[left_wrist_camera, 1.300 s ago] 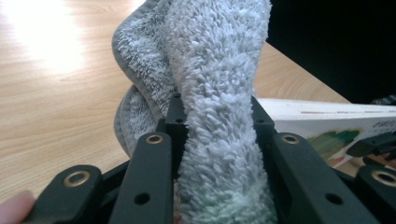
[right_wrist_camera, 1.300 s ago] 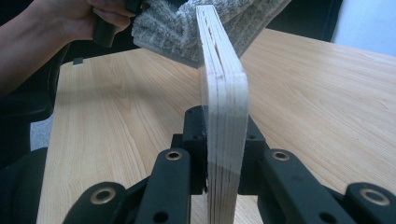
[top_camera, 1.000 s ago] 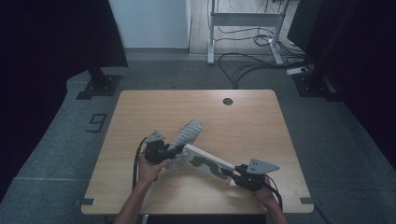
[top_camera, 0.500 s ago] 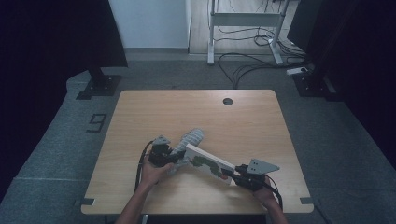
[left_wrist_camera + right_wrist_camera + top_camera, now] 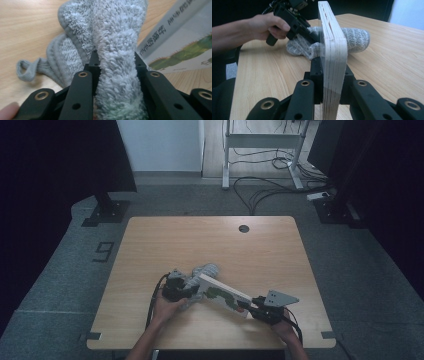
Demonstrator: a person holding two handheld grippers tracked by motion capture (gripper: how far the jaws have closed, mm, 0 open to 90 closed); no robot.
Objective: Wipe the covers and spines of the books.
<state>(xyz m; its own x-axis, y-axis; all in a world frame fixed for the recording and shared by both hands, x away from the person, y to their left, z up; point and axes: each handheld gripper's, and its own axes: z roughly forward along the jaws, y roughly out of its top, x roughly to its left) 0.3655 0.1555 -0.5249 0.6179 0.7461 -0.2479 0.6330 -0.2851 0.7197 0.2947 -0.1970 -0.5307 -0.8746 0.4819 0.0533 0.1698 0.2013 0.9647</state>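
Light wooden surface [image 5: 150, 250] carried both items near its front edge: left hand-held gripper [image 5: 187, 289] pinched fluffy grey towel [image 5: 117, 50], right hand-held gripper [image 5: 256, 303] clamped thick white board book [image 5: 333, 50] on edge, towel touching book.

My wooden counter [image 5: 210, 237] stands on grey carpet [image 5: 65, 270]; black curtains [image 5: 50, 160] flank a white wall [image 5: 160, 145], cables [image 5: 270, 175] beyond.
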